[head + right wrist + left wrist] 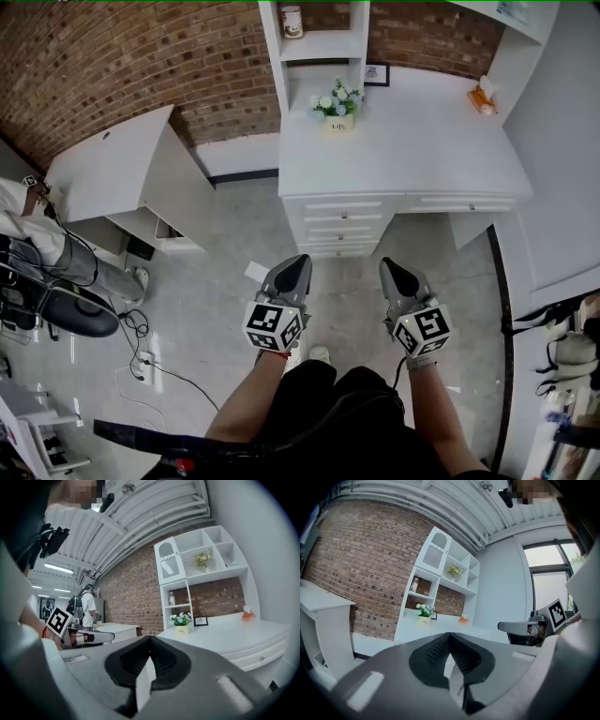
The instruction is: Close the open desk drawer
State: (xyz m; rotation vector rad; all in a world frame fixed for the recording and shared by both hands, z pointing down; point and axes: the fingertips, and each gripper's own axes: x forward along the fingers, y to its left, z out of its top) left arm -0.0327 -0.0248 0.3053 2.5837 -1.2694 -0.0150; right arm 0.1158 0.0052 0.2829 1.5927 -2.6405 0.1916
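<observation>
Hovering well short of desk drawers | left gripper, right gripper: jaws together, empty

The desk and its shelf unit were plain white. Behind them the brick wall was red-brown, crossed by pale mortar lines. A cream pot carried white flowers and green leaves, and a small box was orange. The floor was a glossy pale grey. The left hand-held gripper and the right hand-held gripper were grey, with black ribbed pads and cubes of black-and-white square markers. The person's clothing was black.
</observation>
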